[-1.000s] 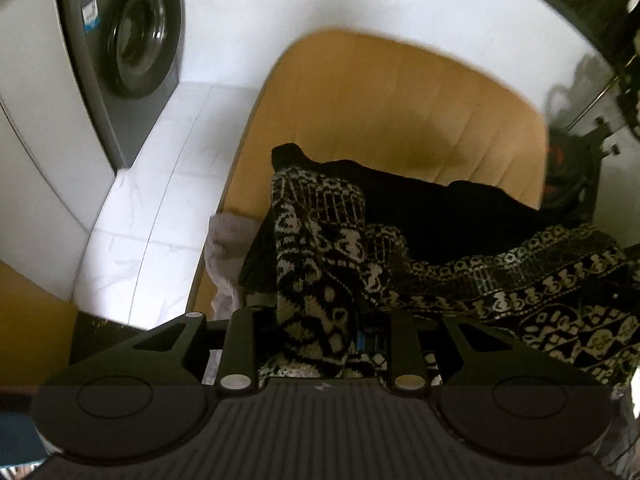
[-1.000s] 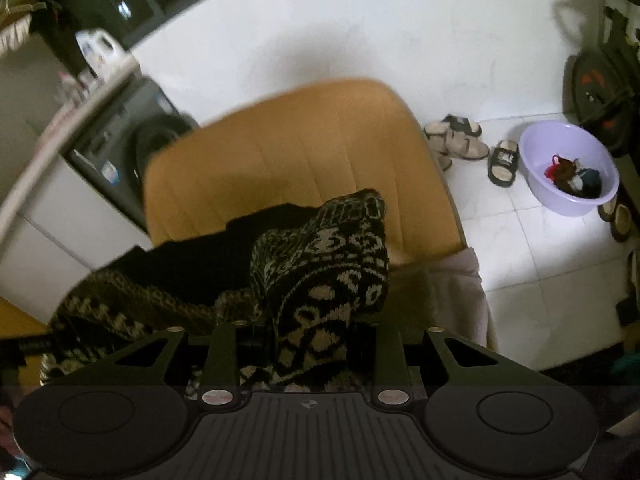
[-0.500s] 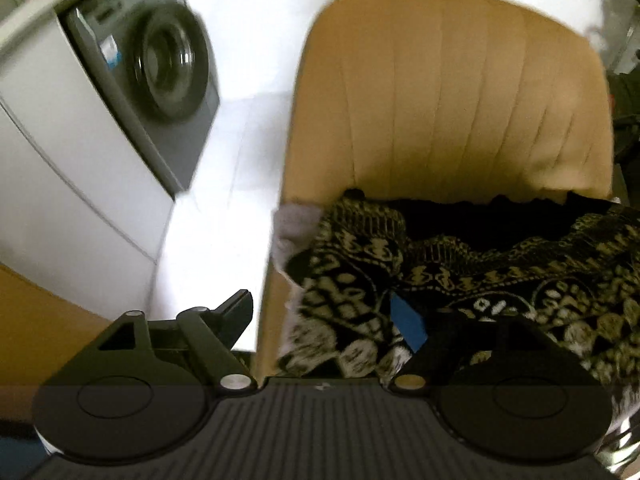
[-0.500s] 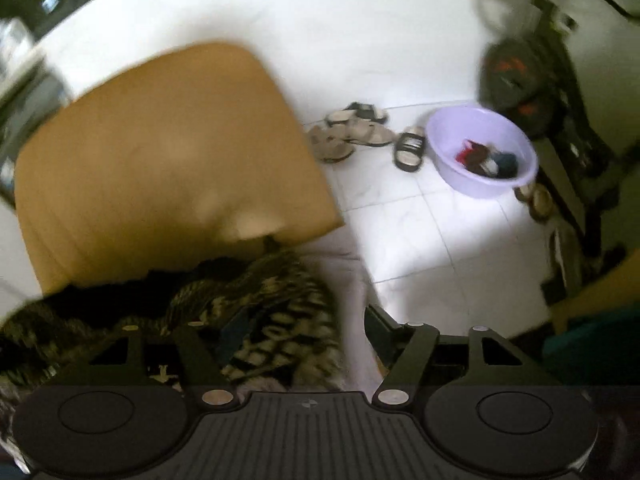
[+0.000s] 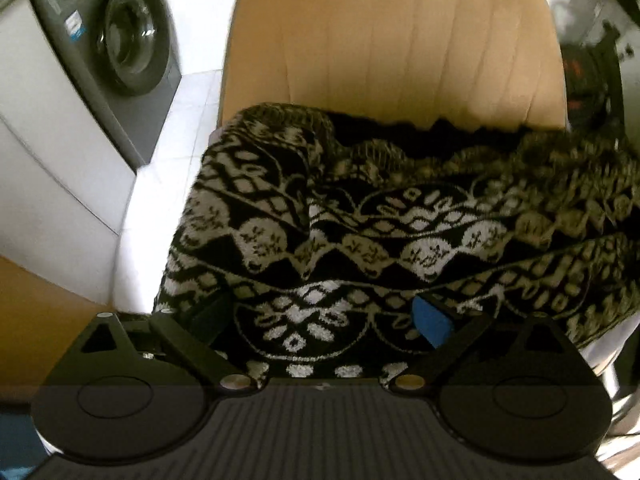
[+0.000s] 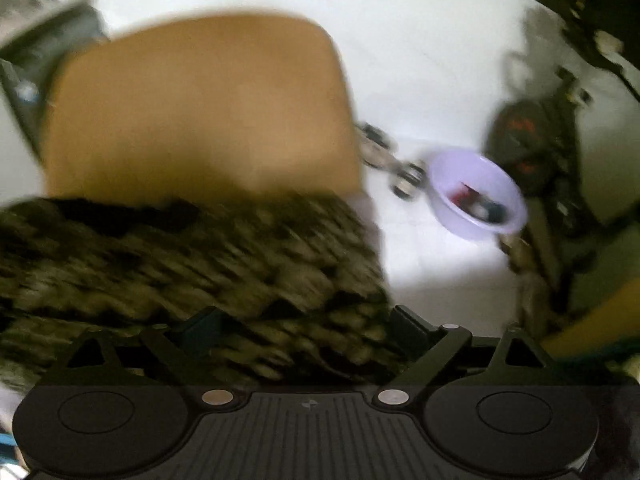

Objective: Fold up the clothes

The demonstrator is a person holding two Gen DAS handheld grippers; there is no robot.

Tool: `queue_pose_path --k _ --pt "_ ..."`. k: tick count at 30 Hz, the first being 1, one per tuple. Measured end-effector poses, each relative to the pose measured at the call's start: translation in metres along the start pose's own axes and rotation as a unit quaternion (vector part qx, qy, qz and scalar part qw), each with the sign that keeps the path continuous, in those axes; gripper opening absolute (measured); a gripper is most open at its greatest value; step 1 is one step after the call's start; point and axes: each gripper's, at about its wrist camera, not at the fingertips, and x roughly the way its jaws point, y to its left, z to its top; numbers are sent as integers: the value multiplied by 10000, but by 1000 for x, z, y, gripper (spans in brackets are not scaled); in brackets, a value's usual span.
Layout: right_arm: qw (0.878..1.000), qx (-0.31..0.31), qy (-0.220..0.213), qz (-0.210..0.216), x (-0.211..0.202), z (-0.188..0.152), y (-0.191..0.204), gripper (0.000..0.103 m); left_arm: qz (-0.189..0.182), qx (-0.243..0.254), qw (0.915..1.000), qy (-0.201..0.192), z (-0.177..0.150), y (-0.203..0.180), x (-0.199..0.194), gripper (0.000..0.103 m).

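one lilac basin (image 6: 476, 194) with small items

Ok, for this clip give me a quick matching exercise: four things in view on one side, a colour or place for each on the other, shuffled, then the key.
Things:
1. sweater
2. chair
3. washing machine
4. basin

Descriptions:
A. tan, ribbed backrest
B. pale purple, on the floor right of the chair, small items inside
C. black-and-white knit pattern, lying across the seat
D. grey, round door, left of the chair

Pairs: 1-C, 2-A, 3-D, 4-B
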Motion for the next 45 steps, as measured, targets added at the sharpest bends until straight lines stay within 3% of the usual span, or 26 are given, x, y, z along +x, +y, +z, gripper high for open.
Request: queue_pose_path --k 3,8,13,17,21,31,40,45 --pt "9998 142 78 -98 19 -13 -6 99 99 316 9994 55 1 -7 6 102" --pt "9997 -156 134 -118 33 -13 2 101 91 -95 9995 272 4 2 29 103" --pt "9993 -217 276 -109 39 -6 2 101 192 -61 9993 303 6 -4 29 103" --pt "9990 80 426 -103 34 4 -2 102 202 -70 9990 397 11 -4 19 103" --pt "9985 340 421 -117 12 8 -3 102 176 -116 9988 449 11 -3 3 103" --pt "9949 992 74 190 -77 3 4 102 6 -71 10000 30 -6 -11 -54 103" --pt "9955 773 -280 468 -154 -23 28 102 -63 -235 9996 -158 -36 -20 -104 103" --pt "9947 753 -351 614 -184 -42 12 102 58 -354 9988 -343 -64 -34 -140 103"
